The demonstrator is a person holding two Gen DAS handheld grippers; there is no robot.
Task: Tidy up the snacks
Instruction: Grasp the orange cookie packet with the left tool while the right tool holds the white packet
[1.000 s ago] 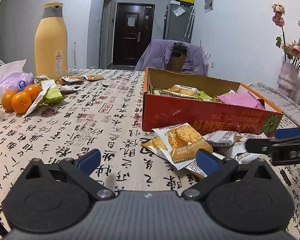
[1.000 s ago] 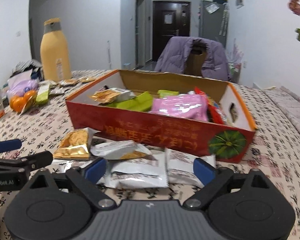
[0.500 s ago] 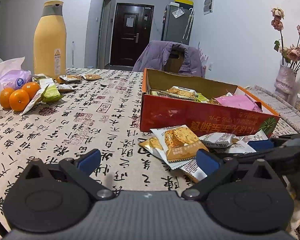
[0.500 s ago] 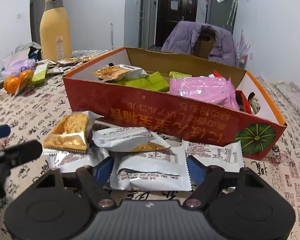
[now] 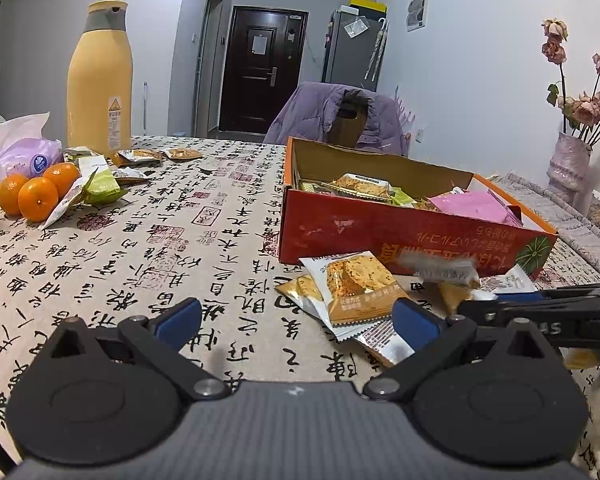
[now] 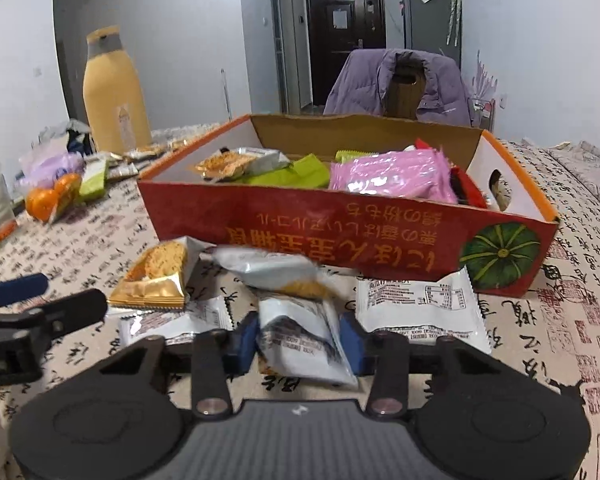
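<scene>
The right gripper (image 6: 298,338) was closing its blue pads on a crinkled silver-white snack packet (image 6: 300,334) printed with small unreadable text, the packet already pinched between them, at the near side of the table (image 5: 140,240), just in front of the red box (image 6: 340,236); the left gripper (image 5: 296,318) stood spread wide with nothing between its jaws, over the cloth left of the pile; the cardboard box carried gold characters, upside down from here, and a green pumpkin picture at its right corner, with pink, green and biscuit-printed packets inside; a gold-edged biscuit packet (image 5: 352,288) lay flat against the box's near wall, a white packet (image 6: 420,306) with a nutrition table beside it; the tablecloth bore black calligraphy and red seal stamps; near the far left edge stood a smooth yellow bottle (image 5: 100,76) with a grey collar and a warning label, with oranges (image 5: 36,196) and a purple tissue pack (image 5: 20,156) close by
</scene>
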